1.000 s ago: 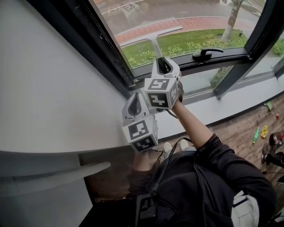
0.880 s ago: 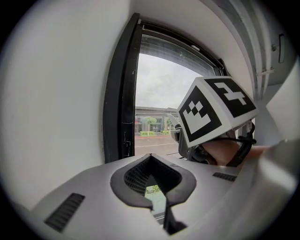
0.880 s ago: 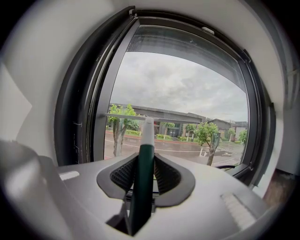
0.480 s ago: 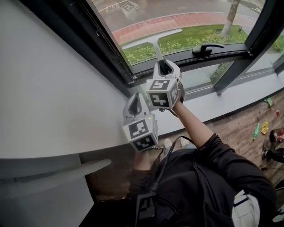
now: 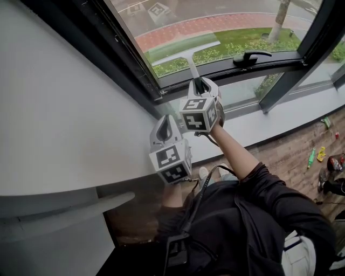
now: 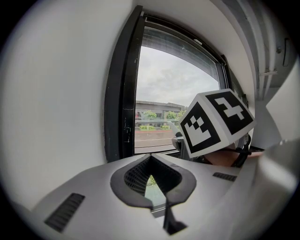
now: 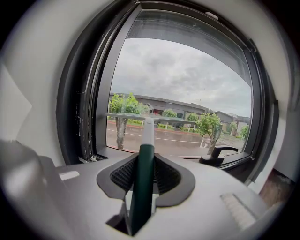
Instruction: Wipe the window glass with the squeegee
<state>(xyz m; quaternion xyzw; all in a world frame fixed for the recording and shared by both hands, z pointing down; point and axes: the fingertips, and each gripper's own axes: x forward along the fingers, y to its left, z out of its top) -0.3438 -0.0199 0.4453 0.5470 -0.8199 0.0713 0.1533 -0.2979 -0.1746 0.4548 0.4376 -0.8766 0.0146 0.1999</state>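
Squeegee [image 7: 143, 178] clamped in right gripper [image 5: 198, 85], blade against window glass [image 5: 232, 16].

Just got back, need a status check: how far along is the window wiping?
Done: the squeegee is gripped by the right gripper. In hand: its blade sits low on the window glass. Remaining: unclear, since no wiped area shows. The left gripper is shut and empty.
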